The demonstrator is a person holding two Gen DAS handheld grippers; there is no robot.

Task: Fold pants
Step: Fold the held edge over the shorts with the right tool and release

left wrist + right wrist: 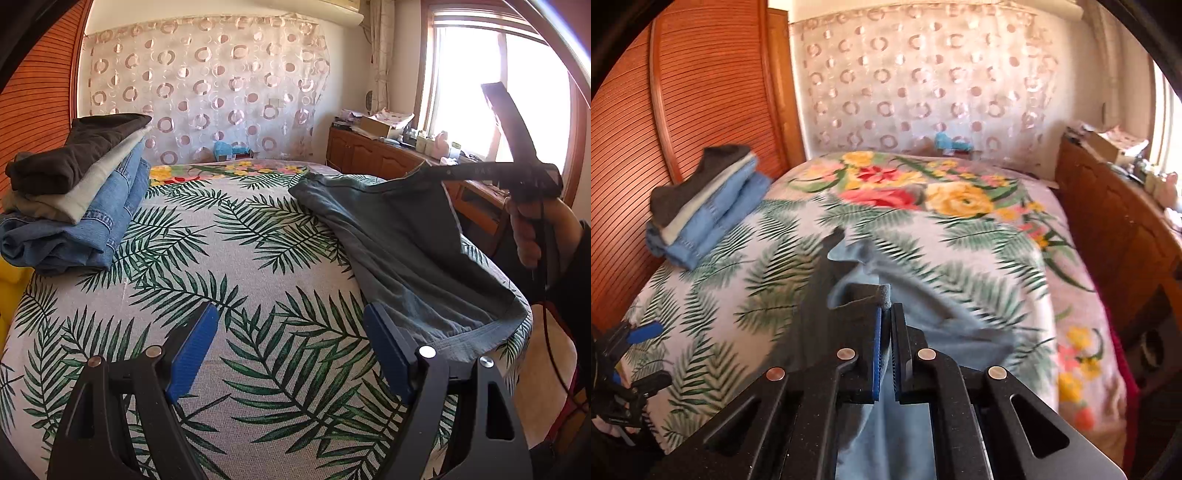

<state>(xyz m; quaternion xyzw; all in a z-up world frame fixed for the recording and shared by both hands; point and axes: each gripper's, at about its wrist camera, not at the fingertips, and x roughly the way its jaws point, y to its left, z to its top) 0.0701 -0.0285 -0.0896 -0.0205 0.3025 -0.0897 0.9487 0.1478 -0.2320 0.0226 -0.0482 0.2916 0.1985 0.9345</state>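
Grey-blue pants point(406, 251) hang from my right gripper point(432, 168) at the right of the left wrist view and drape down onto the bed's front right corner. In the right wrist view my right gripper point(885, 317) is shut on a fold of the pants point(923, 325), which trail below it over the bed. My left gripper point(291, 343) is open and empty, low over the leaf-print bedspread point(221, 258), just left of the pants' lower hem. It also shows at the left edge of the right wrist view point(642, 336).
A stack of folded clothes point(74, 192) lies at the bed's left side beside a wooden slatted door point(683, 110). A wooden cabinet point(369, 151) with clutter runs along the right under a window. A sheer curtain with circles hangs behind the bed.
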